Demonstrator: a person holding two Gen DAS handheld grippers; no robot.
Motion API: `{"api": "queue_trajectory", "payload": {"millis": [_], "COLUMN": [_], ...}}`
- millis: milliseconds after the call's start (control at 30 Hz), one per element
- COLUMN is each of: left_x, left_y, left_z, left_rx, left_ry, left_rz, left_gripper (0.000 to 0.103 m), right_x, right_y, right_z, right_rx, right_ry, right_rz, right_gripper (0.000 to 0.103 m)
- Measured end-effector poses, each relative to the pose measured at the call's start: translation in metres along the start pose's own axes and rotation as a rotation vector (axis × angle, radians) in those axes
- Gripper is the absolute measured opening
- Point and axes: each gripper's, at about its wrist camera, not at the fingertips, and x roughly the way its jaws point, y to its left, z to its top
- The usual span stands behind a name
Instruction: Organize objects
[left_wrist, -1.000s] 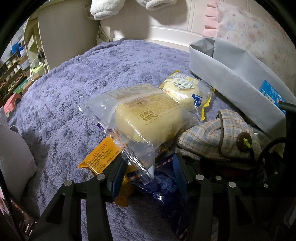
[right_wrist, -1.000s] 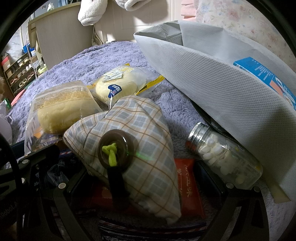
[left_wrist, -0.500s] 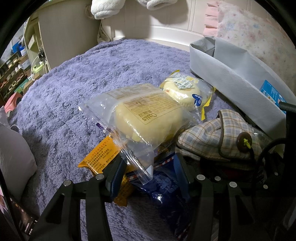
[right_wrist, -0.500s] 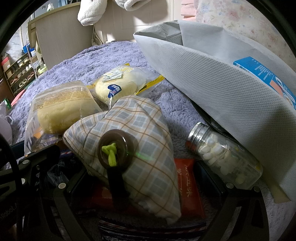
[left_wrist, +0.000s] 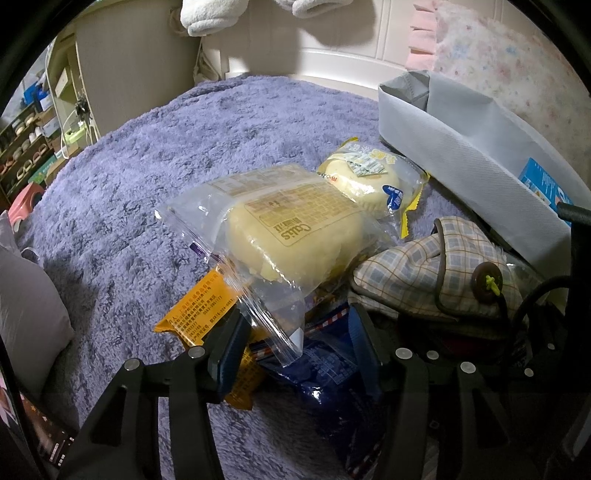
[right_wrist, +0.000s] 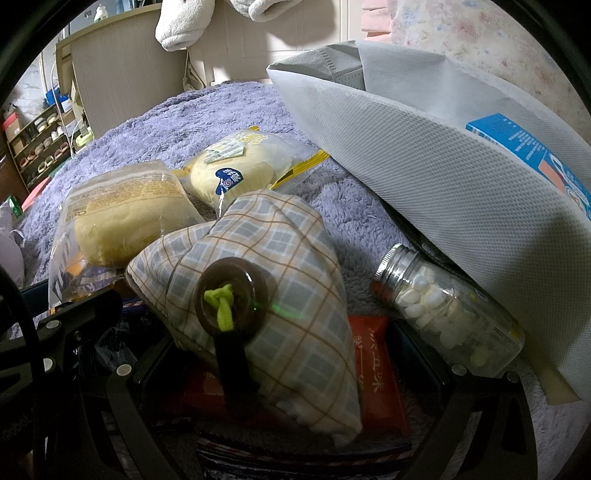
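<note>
My left gripper (left_wrist: 297, 332) hovers low over a pile on the purple fleece blanket (left_wrist: 166, 147). Its jaws are opening, and the tail of a clear bread bag (left_wrist: 291, 236) and a dark blue snack packet (left_wrist: 332, 376) lie loose between them. An orange packet (left_wrist: 199, 310) sits by the left finger. In the right wrist view my right gripper (right_wrist: 280, 338) stands wide over a plaid button pouch (right_wrist: 266, 240), which rests on a red packet (right_wrist: 376, 380). A smaller bun in a yellow-edged wrapper (right_wrist: 236, 170) lies behind, and a clear pill bottle (right_wrist: 443, 310) lies to the right.
A grey fabric bin (right_wrist: 424, 147) leans along the right, with a blue box (right_wrist: 517, 144) inside. There is a grey cushion (left_wrist: 26, 306) at the left edge. A beige cabinet (left_wrist: 129, 55) and shoe shelves (left_wrist: 26, 125) stand beyond the bed. Bare blanket stretches to the left and behind.
The left gripper's fingers have spread slightly apart around the bread bag's tail. The packets, the pouch and the right gripper have not moved.
</note>
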Motion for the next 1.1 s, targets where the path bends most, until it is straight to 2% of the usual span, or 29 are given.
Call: {"api": "queue_trajectory", "payload": {"millis": [700,900,1100], "left_x": [0.0046,0.0043,0.0034], "left_y": [0.0001,-0.0005,0.0018], "left_z": [0.0023,0.0019,0.0042], "left_rx": [-0.005,-0.012,-0.028], "left_ry": [-0.006,-0.025,-0.018], "left_rz": [-0.007,0.0,-0.027], "left_gripper": [0.059,0.06,0.061], "right_x": [0.0006,0.0047,0.0022], "right_y": [-0.0011,0.0022,-0.0037], "right_z": [0.0,0.0023,0.0026], "right_rx": [0.001,-0.022,-0.011], "right_ry": [0.001,0.021,0.03], "right_rz": [0.004,-0.025,-0.006], "right_gripper": [0.103,0.103,0.103]}}
